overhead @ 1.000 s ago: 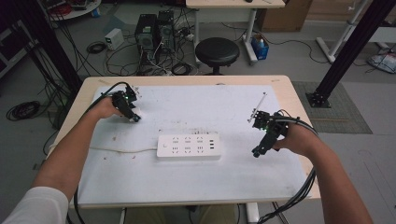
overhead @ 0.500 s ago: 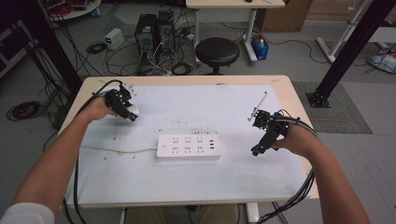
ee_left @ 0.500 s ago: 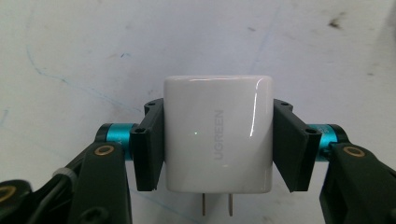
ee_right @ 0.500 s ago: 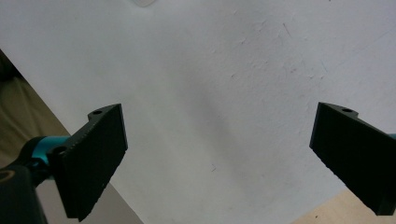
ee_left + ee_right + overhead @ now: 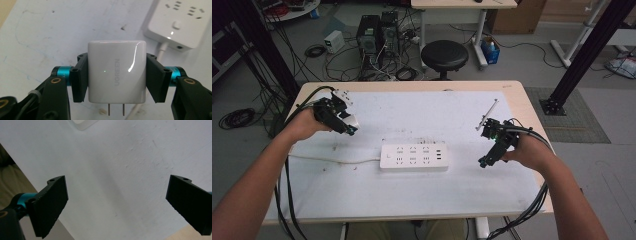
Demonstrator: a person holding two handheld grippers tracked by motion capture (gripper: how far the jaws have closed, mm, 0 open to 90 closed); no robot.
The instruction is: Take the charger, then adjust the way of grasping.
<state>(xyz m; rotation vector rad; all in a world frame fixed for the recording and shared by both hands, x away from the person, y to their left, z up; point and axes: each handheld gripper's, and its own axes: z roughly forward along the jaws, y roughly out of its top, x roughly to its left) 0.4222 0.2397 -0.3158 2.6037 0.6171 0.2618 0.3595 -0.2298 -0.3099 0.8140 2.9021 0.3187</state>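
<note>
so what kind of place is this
Probably a lab or workshop: desktop computer towers and tangled cables sit on the grey floor behind the table, beside a black stool and black metal framing.

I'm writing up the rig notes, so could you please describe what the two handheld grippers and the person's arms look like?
Both are black. The left gripper has two flat, rectangular black jaws on teal cylindrical mounts, with brass-coloured screws on its black arms. The right gripper shows the same black jaws and a teal mount. Black cables trail from each gripper along the forearms. The forearms are bare, with no sleeves in view.
</note>
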